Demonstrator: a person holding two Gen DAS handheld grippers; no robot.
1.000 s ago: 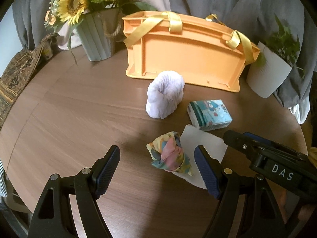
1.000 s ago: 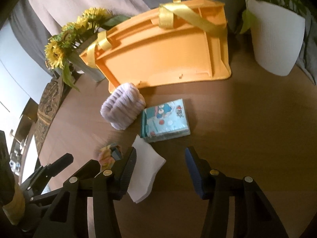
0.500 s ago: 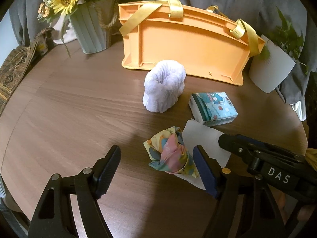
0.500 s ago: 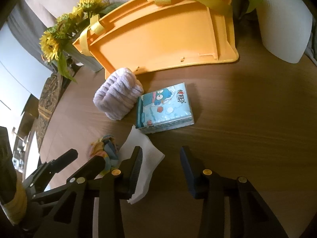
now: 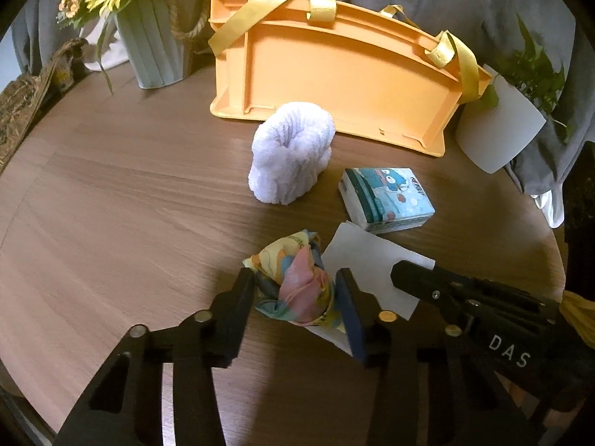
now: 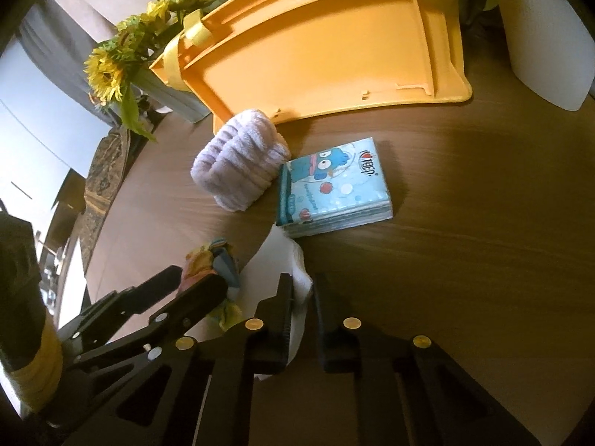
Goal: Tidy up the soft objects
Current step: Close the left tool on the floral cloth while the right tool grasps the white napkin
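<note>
L gripper (image 5: 297, 293) had just clamped the patterned cloth (image 5: 297, 282); R gripper (image 6: 301, 293) just pinched the napkin (image 6: 286, 256) beside it. Cloth overlapped napkin, so lifting could drag it.

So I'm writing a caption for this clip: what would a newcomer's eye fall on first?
The big orange basket with yellow ribbon handles, lying on its side at the back of the round wooden table. In front, the left gripper has just closed on a colourful cloth bundle, and the right gripper on the white tissue beside it.
</note>
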